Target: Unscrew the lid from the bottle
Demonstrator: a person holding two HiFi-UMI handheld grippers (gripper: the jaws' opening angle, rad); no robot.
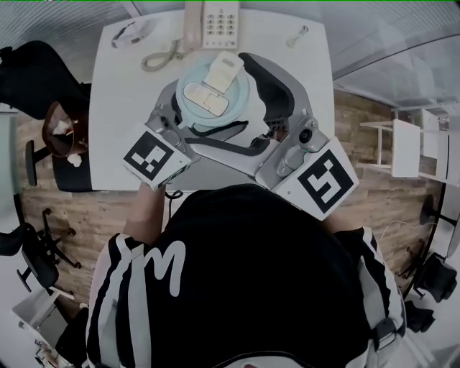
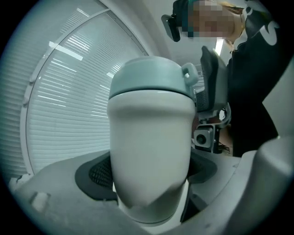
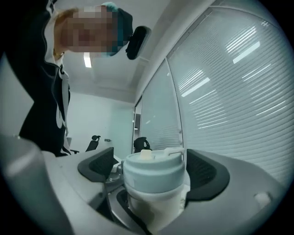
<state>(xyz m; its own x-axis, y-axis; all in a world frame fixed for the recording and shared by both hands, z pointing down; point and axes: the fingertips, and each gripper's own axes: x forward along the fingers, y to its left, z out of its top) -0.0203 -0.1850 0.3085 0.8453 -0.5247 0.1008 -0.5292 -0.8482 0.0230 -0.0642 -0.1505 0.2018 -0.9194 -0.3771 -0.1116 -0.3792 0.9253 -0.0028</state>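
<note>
**Two grippers, one bottle**

Left gripper (image 2: 149,170) is clamped on the bottle (image 2: 151,137) at mid-frame, a pad pressing each side of its rounded cream-white body. Right gripper (image 3: 154,170) brackets the pale blue-green lid (image 3: 154,178) with jaws apart, and a gap shows beside the left-hand pad. The lid carries a cream flip tab and a small loop. Beyond, toward the upper frame, a white table (image 1: 115,122) bears a telephone (image 1: 219,21).

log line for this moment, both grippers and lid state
left gripper: shut on bottle body | right gripper: open, fingers straddle lid, gap at one side | lid: still on bottle
</note>
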